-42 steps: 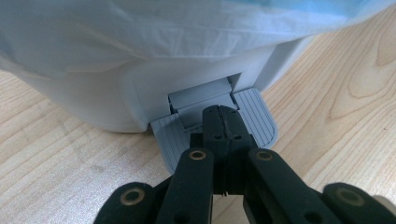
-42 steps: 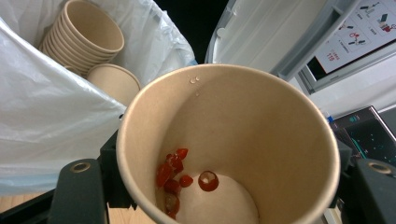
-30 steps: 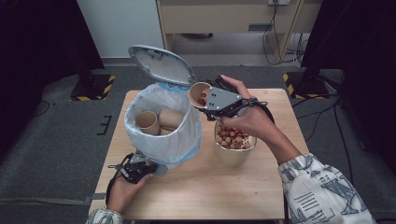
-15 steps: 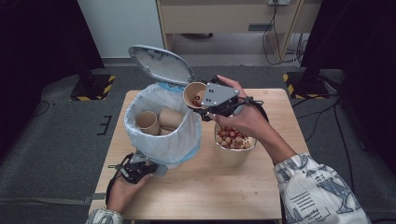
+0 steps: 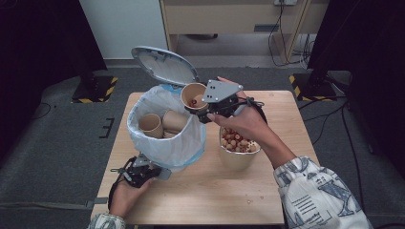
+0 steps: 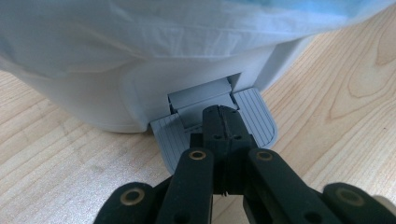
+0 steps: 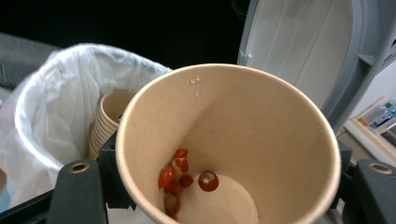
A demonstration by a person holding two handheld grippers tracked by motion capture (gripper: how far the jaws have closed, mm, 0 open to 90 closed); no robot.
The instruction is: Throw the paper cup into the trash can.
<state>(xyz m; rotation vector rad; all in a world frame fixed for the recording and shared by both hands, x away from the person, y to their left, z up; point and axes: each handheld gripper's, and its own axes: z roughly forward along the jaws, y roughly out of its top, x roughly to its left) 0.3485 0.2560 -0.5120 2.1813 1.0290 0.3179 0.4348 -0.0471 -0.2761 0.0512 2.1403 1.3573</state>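
Observation:
A white pedal bin (image 5: 165,143) lined with a white bag stands on the table's left side, its grey lid (image 5: 162,64) raised. Used paper cups (image 5: 151,125) lie inside it. My right gripper (image 5: 197,109) is shut on a tan paper cup (image 5: 193,95), tilted above the bin's right rim. In the right gripper view that paper cup (image 7: 229,135) holds red fruit scraps (image 7: 180,179) and sits between the right gripper's (image 7: 226,186) jaws. My left gripper (image 5: 143,172) is at the bin's foot. In its own view the left gripper (image 6: 223,119) is shut and its tip rests on the grey pedal (image 6: 254,123).
A paper bowl (image 5: 237,149) heaped with small red and beige fruits stands right of the bin, under my right forearm. The wooden table (image 5: 286,109) has free room at its right and front. A stack of cups (image 7: 107,116) lies in the bag (image 7: 51,107).
My right gripper has carried the paper cup a little to the left, closer over the bin's opening. The left gripper has stayed on the pedal and the lid has stayed up.

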